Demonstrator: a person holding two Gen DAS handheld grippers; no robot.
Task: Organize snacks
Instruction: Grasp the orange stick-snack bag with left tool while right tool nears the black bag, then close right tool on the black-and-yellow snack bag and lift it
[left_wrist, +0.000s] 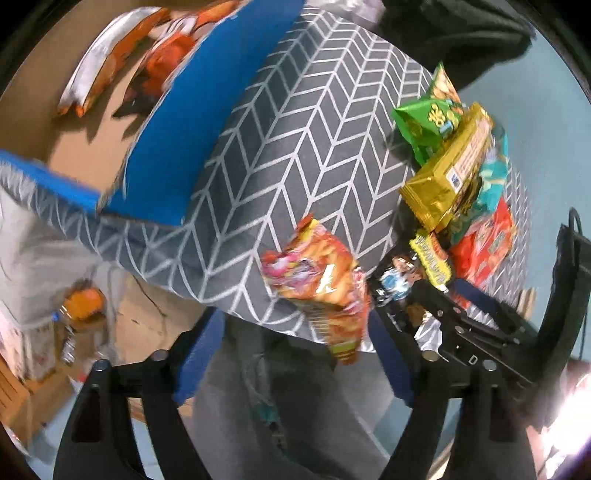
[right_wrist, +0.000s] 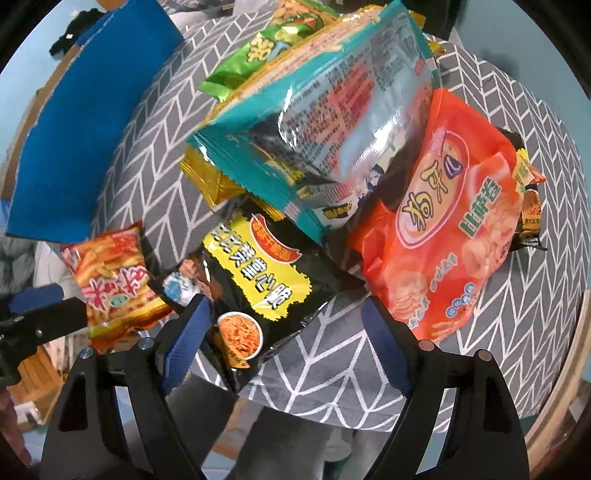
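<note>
A pile of snack bags lies on a table with a grey chevron cloth: a black and yellow bag, a teal bag, an orange-red bag, a green bag and a gold bag. My right gripper is open, its jaws either side of the black and yellow bag's lower end. My left gripper is open, with a small orange snack bag between its jaws at the table edge; the same bag shows in the right wrist view.
A blue-sided cardboard box stands at the far left of the table, with orange snack bags lying inside it. The right gripper shows in the left wrist view. A dark garment lies beyond the table. Clutter sits on the floor at left.
</note>
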